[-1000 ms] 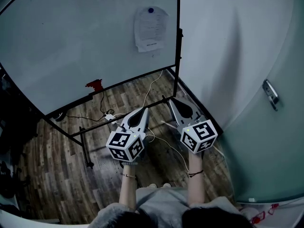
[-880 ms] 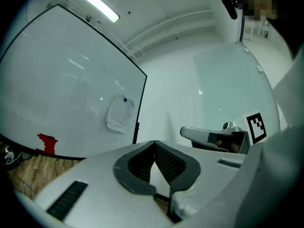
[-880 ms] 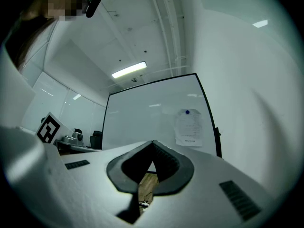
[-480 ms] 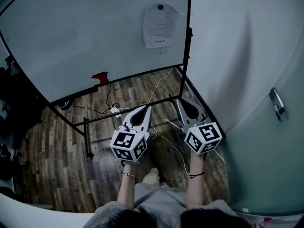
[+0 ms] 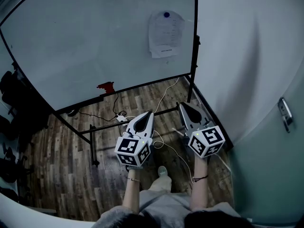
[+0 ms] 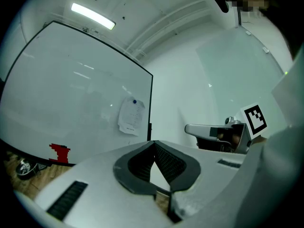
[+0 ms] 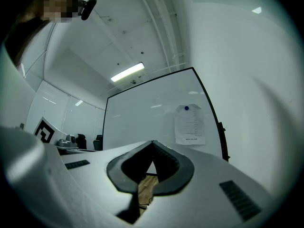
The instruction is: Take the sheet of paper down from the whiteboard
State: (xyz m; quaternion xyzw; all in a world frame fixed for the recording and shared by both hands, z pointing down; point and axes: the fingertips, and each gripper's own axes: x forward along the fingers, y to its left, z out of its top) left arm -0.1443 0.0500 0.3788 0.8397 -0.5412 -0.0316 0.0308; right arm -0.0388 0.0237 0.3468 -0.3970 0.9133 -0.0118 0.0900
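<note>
My left gripper (image 5: 148,114) has its jaws pressed together on nothing, and my right gripper (image 5: 182,105) is the same, closed and empty. Both hang low over the dark wood-plank floor (image 5: 57,148), pointing toward the black-framed whiteboard (image 5: 85,46). The white printed sheet of paper (image 5: 165,34) sits high near the board's right edge, pinned by a round blue magnet (image 5: 166,14), well apart from both. I judge nothing done yet: approach, grip and removal all remain.
</note>
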